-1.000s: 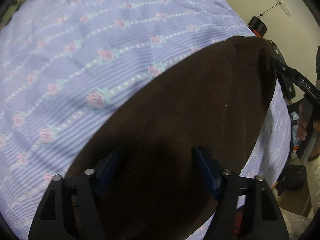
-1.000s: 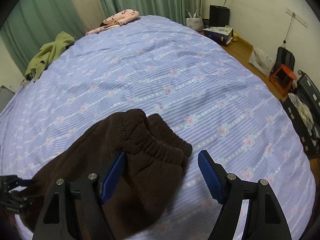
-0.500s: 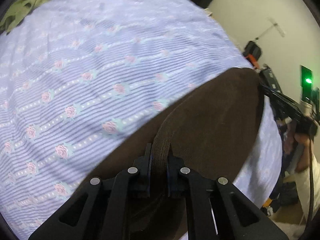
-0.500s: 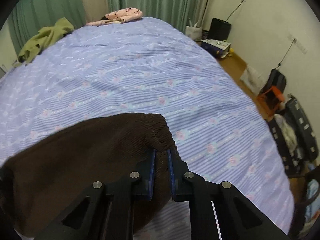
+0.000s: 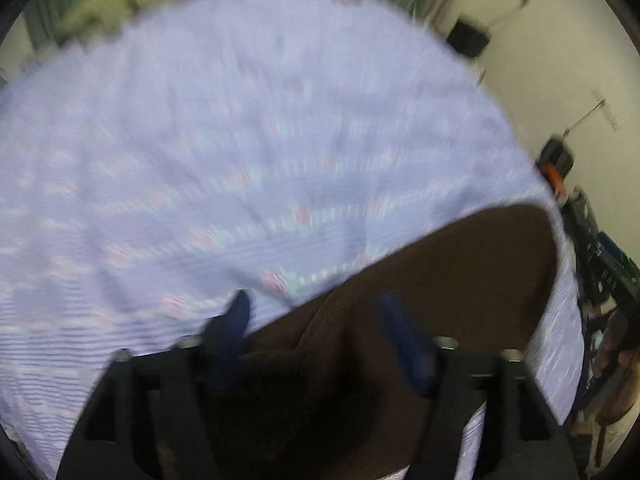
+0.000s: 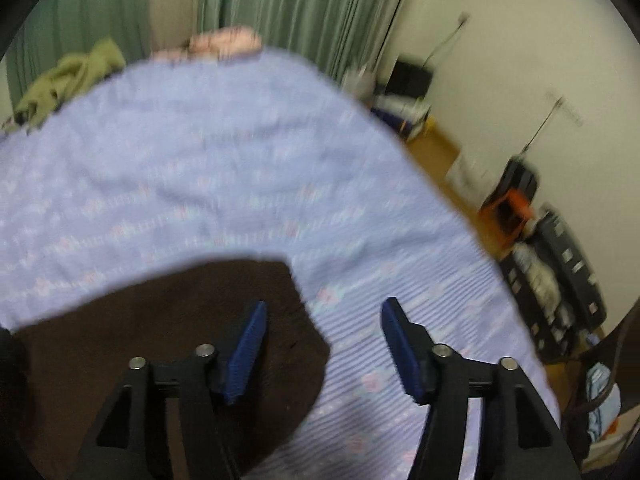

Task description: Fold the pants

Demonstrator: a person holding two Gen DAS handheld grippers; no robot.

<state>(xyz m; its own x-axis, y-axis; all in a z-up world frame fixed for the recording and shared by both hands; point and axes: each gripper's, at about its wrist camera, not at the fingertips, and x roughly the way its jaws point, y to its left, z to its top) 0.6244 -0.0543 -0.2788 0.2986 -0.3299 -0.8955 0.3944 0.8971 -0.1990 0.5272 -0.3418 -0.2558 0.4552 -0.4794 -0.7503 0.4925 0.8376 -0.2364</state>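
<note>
Under both spread tongs [image 6: 322, 312], brown pants [image 6: 160, 320] on the bedsheet [image 6: 200, 160].

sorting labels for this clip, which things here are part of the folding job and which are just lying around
For the job: brown pants, left gripper, right gripper, bedsheet as work surface.

Lying about: green garment, pink garment, orange stool.

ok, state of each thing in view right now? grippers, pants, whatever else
left gripper: open, over the pants' edge
right gripper: open, nothing between its fingers
pants: lying on the bed, released
bedsheet: spread flat
green cloth: crumpled at the bed's far edge
pink cloth: bunched at the bed's far end
curtains: drawn
</note>
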